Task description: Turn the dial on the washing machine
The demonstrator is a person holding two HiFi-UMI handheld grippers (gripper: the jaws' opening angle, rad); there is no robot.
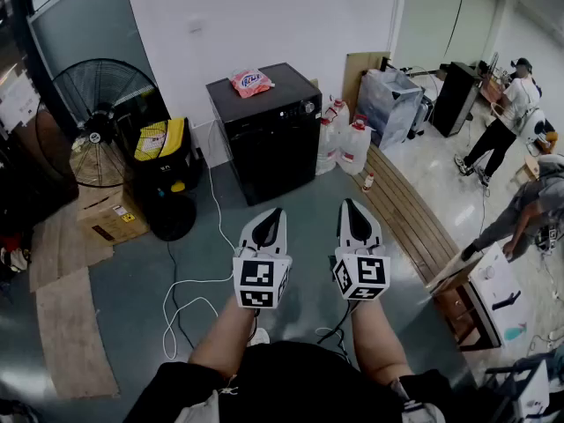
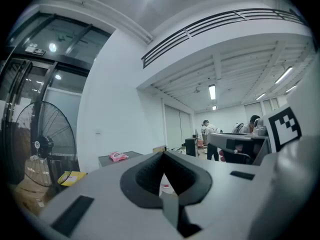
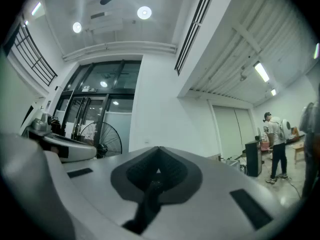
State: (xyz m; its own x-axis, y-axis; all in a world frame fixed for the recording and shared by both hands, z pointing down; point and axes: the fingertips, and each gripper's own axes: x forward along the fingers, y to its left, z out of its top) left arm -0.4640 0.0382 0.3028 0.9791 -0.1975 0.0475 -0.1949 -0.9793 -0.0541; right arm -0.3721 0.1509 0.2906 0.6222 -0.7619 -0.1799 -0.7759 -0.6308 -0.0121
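Fingers shut tip to tip on nothing, the left gripper (image 1: pixel 277 210) and right gripper (image 1: pixel 349 203) hang in the head view over grey floor (image 1: pixel 203 263), well short of the black washing machine (image 1: pixel 269 139). Its dial (image 1: pixel 309 107) sits at its front top right corner, with a pink packet (image 1: pixel 251 82) on its top, a fan (image 1: pixel 101 117) to its left and jugs (image 1: pixel 345 139) to its right. The left gripper view shows closed jaws with the pink packet and fan beyond; the right gripper view shows closed jaws, glass doors (image 3: pixel 100 99) and a person (image 3: pixel 276 146) standing far right.

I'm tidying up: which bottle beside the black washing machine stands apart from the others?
The small bottle, alone beside the wooden bench; the large white jugs cluster next to the machine.
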